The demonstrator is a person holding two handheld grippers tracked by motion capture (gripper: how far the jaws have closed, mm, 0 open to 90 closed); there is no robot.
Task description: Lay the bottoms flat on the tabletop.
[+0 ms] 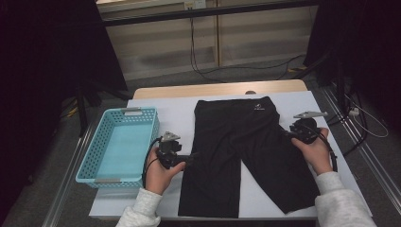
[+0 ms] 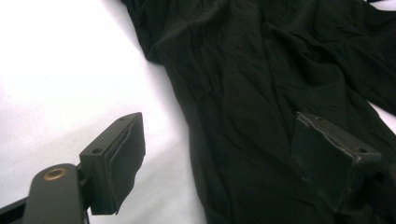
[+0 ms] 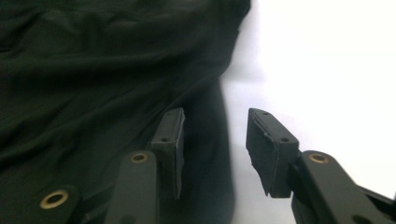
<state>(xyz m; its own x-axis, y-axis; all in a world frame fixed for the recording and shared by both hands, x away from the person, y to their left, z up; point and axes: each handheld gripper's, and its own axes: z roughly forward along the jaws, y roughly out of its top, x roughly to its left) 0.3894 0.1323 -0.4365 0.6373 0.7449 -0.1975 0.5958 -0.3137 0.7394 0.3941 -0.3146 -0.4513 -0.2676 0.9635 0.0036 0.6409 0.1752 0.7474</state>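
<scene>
I see black shorts (image 1: 246,151) spread flat on the white sheet (image 1: 179,111) that covers the table (image 1: 213,88), waistband at the far end, both legs pointing back toward me. My left gripper (image 1: 191,157) sits at the outer edge of the left leg, held low in my left hand (image 1: 161,175), its tips right at the fabric edge. In the left gripper view the left gripper (image 2: 233,163) has its jaws spread wide: one pad is over bare white sheet, the other over the black cloth, and the shorts' edge (image 2: 196,140) runs between them; nothing is pinched and I can't tell whether the pads touch the fabric. My right gripper (image 1: 289,134) is at the opposite side, by the outer hip of the shorts, held in my right hand (image 1: 317,153). In the right gripper view the right gripper (image 3: 215,149) has its jaws partly apart with a clear gap, straddling the cloth's border (image 3: 205,93): black fabric lies ahead and to one side, white sheet to the other. No fabric is clamped there. Beyond my left gripper, away from the shorts, a light blue basket (image 1: 97,151) stands on the sheet, well apart from the cloth.
</scene>
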